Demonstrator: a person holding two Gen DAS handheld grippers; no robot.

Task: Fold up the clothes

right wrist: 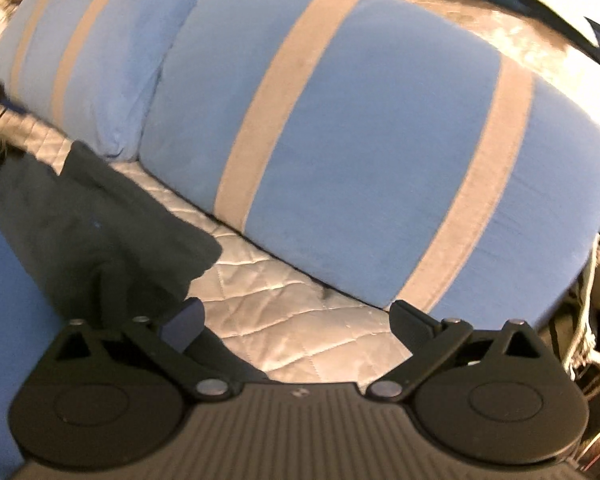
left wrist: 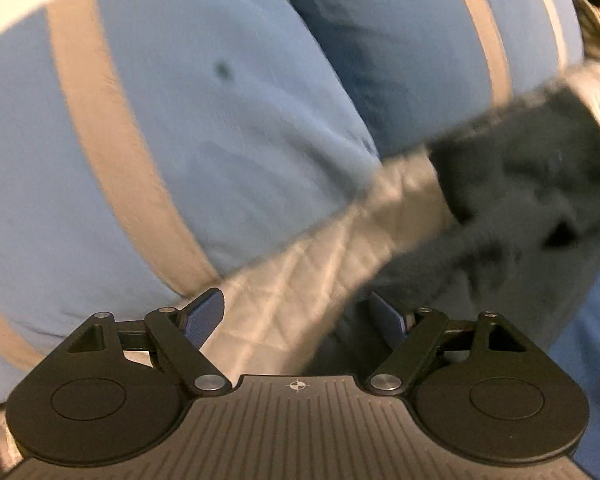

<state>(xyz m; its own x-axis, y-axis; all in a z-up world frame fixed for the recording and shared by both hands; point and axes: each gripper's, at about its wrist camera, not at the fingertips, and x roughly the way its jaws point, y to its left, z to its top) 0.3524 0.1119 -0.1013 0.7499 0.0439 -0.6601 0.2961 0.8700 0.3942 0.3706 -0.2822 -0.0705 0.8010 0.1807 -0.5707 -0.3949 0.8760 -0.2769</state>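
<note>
A dark, crumpled garment lies on the quilted silver bedspread, to the right of and beyond my left gripper. That gripper is open, with only the bedspread showing between its blue pads. In the right wrist view the same dark garment lies at the left, with its near edge by the left finger. My right gripper is spread wide open over the bedspread and holds nothing. Both views are motion-blurred.
Two blue pillows with beige stripes lie side by side along the far edge of the bedspread, filling most of the left wrist view. Blue fabric lies at the near left. Clutter sits past the bed's right edge.
</note>
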